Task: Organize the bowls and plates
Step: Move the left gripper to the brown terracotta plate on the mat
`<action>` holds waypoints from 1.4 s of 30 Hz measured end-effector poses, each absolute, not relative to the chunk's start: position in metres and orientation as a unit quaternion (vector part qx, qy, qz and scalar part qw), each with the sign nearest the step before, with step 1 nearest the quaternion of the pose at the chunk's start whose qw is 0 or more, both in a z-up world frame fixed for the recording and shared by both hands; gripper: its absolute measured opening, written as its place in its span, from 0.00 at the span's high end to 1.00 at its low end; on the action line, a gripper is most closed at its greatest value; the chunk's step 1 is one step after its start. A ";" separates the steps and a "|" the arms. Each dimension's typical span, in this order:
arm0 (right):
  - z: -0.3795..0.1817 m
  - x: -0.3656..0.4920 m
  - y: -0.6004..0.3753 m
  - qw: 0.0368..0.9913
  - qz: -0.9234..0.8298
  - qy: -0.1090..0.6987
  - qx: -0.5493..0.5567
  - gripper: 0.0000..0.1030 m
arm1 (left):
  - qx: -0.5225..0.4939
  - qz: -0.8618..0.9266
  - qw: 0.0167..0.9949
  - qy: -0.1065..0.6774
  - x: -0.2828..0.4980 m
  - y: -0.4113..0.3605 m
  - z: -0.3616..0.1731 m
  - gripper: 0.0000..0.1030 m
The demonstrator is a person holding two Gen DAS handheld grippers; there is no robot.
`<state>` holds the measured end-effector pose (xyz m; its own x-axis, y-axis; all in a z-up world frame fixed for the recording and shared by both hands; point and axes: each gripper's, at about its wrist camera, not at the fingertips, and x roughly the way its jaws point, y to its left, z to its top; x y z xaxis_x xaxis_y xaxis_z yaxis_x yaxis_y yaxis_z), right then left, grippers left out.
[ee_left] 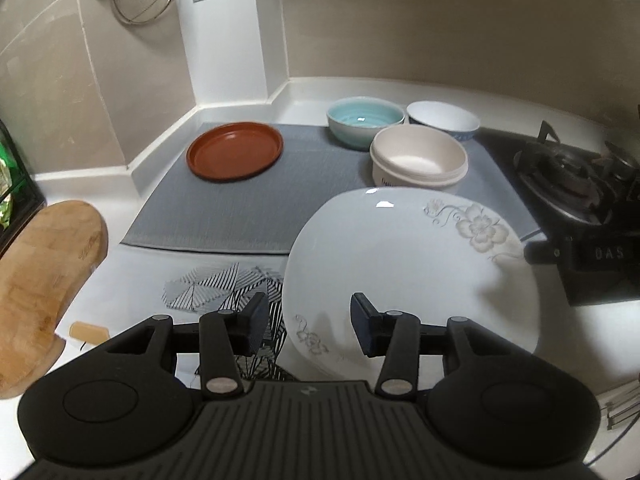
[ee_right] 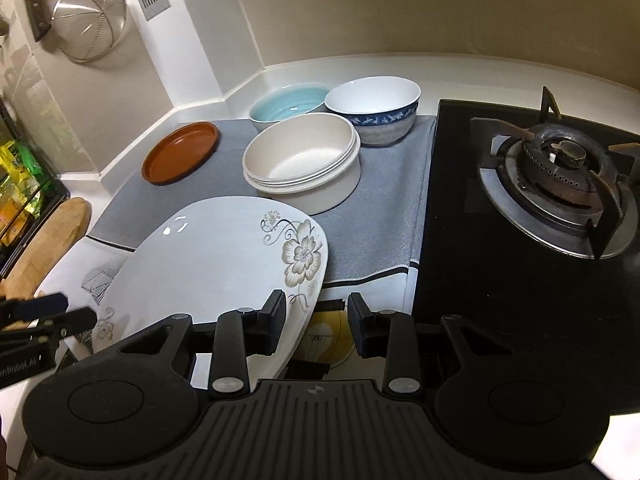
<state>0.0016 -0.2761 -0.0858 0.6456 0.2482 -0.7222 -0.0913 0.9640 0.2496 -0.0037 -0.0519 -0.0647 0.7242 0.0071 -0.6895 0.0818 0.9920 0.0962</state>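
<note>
White flowered plate (ee_left: pixel 400 264) sits lower centre of the left-wrist frame, on the counter (ee_left: pixel 120 280), overlapping the front edge of the grey mat (ee_left: pixel 248 208). Left tongs (ee_left: pixel 310 326) spread, plate rim between the jaws, pads not touching. Right tongs (ee_right: pixel 316 326) also spread at the plate's right rim, no pinch. On the mat behind: cream bowl (ee_right: pixel 304 160), teal bowl (ee_right: pixel 286 106), blue-patterned bowl (ee_right: pixel 376 114), brown plate (ee_right: pixel 182 152) at left. Gas stove (ee_right: pixel 556 184) right.

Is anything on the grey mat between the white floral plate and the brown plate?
Nothing visible: the grey mat lies bare between the white floral plate and brown plate; the cream bowl sits off to the right.
</note>
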 end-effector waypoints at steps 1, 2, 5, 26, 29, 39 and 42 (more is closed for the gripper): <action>-0.084 0.000 -0.276 0.903 0.093 0.409 0.095 0.65 | 0.058 -0.024 0.927 0.369 -0.002 -0.052 -0.065 0.53; -0.082 -0.002 -0.276 0.903 0.091 0.408 0.095 0.65 | 0.056 -0.030 0.928 0.368 0.001 -0.051 -0.065 0.59; -0.078 -0.007 -0.274 0.907 0.085 0.402 0.092 0.65 | 0.051 -0.055 0.926 0.369 0.012 -0.050 -0.067 0.79; -0.054 0.034 -0.196 0.902 0.005 0.429 0.056 0.65 | -0.073 -0.025 0.933 0.350 0.163 0.083 -0.081 0.58; -0.051 0.041 -0.182 0.899 -0.003 0.436 0.043 0.65 | -0.096 -0.018 0.930 0.354 0.197 0.101 -0.087 0.51; -0.038 0.036 -0.168 0.898 -0.063 0.434 0.038 0.65 | -0.152 -0.010 0.911 0.384 0.289 0.102 -0.117 0.44; -0.037 0.037 -0.166 0.899 -0.075 0.430 0.040 0.65 | -0.129 0.002 0.909 0.397 0.298 0.099 -0.122 0.81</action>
<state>0.0370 -0.1660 -0.0367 0.6195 -0.1007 -0.7785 0.1693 0.9855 0.0073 0.2981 0.0989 -0.1219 0.6842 -0.0997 -0.7225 -0.1053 0.9667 -0.2331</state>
